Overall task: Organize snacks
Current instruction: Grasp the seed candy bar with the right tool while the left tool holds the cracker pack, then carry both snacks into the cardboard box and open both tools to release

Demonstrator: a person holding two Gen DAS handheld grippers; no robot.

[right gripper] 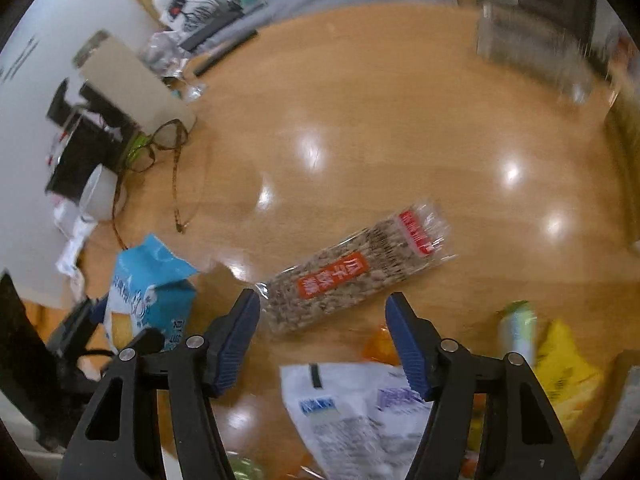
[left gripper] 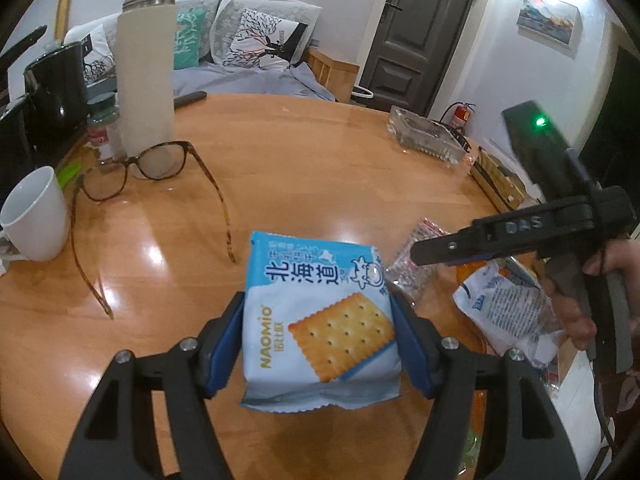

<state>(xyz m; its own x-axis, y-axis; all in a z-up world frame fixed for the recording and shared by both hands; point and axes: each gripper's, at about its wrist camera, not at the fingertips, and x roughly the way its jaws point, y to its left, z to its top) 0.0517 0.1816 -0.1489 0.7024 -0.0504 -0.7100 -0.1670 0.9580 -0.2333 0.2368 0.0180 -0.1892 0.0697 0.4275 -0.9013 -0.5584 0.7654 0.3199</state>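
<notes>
Left tool (left gripper: pixel 318 344) grips glossy square cracker packet (left gripper: pixel 320 320) on wood

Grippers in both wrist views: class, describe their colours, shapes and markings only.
Each gripper, left gripper and right gripper, has black angular arms with cut-out slots and silver screws, ending in ribbed blue fingers. Seen from the left wrist, the right one's black body carries raised letters "DAS", a green light and a grey handle in a bare hand.
</notes>
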